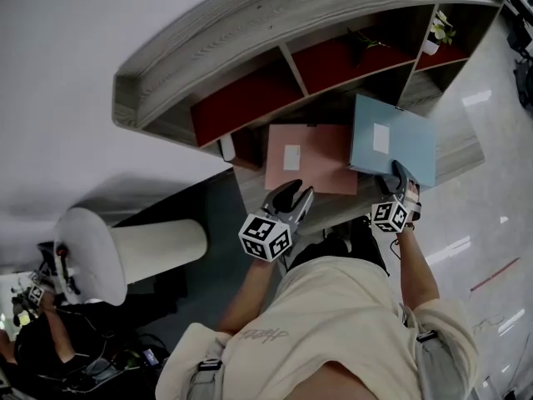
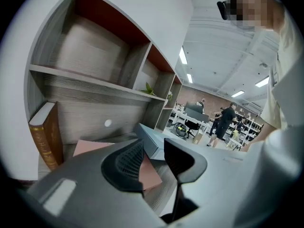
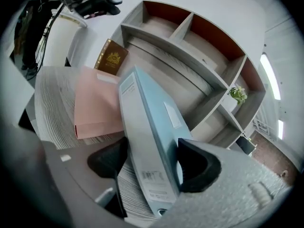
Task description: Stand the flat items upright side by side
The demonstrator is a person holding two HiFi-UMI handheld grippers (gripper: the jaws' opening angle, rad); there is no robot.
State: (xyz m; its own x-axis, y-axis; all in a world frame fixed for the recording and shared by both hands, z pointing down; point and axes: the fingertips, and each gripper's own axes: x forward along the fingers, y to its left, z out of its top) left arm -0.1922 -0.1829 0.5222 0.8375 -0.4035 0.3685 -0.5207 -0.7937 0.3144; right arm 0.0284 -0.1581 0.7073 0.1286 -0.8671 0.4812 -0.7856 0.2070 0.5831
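A pink folder [image 1: 310, 158] lies flat on the wooden desk [image 1: 250, 188] under the shelf unit. To its right, a light blue box file [image 1: 393, 138] is tilted up off the desk, its near edge over the pink folder's corner. My right gripper [image 1: 398, 178] is shut on the near end of the file [image 3: 147, 122], one pad on its spine and the other on its face. My left gripper [image 1: 293, 195] hovers at the pink folder's front edge. Its jaws [image 2: 154, 151] stand a little apart with nothing between them. The pink folder [image 2: 90, 147] and the blue file [image 2: 149, 139] lie beyond.
A brown book [image 2: 45, 137] stands upright at the desk's back left. The shelf unit [image 1: 250, 32] has red-backed compartments, with a small plant [image 1: 439, 32] at the right. A white cylinder [image 1: 125, 248] stands at the left. People [image 2: 228, 120] are far off.
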